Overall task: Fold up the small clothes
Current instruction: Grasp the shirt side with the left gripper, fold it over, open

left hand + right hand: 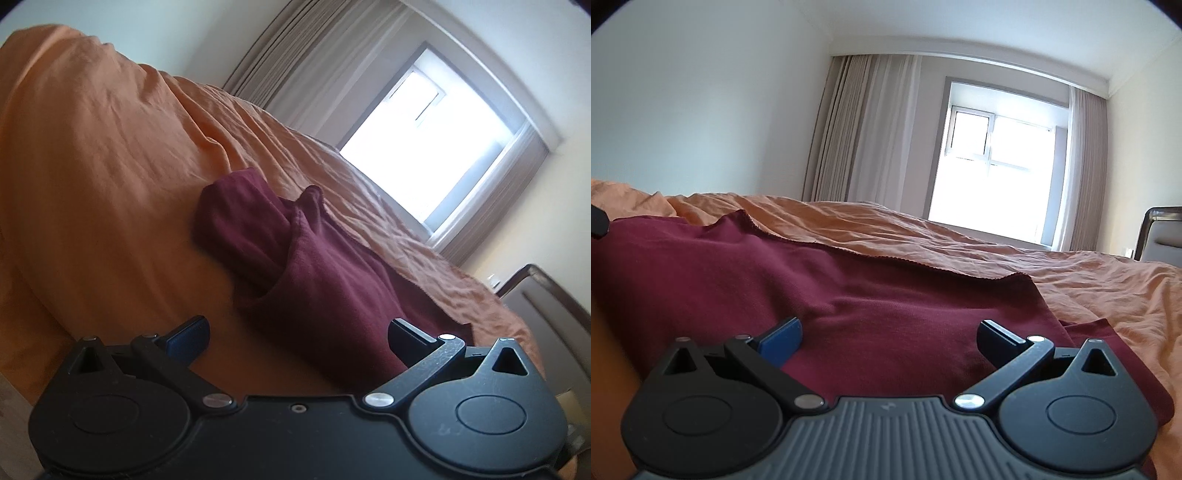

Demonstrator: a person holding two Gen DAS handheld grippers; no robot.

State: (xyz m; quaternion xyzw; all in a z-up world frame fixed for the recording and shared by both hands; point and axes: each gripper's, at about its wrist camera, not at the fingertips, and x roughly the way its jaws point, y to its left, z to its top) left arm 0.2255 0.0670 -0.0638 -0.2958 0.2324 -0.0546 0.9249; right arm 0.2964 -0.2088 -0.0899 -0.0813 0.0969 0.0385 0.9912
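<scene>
A dark red garment (314,273) lies on the orange bed sheet (96,155), with a sleeve-like part bunched toward the upper left. My left gripper (297,334) is open just above the garment's near edge, nothing between its fingers. In the right wrist view the same dark red garment (812,280) spreads wide and mostly flat, its far hem running diagonally. My right gripper (888,334) hovers low over the cloth, open and holding nothing. A black bit of the other gripper (598,219) peeks in at the far left edge.
The orange sheet (1034,266) is rumpled and covers the whole bed. A bright window (990,166) with beige curtains (857,125) lies beyond the bed. A padded headboard (1161,232) stands at the right. A wooden floor strip (11,413) shows at lower left.
</scene>
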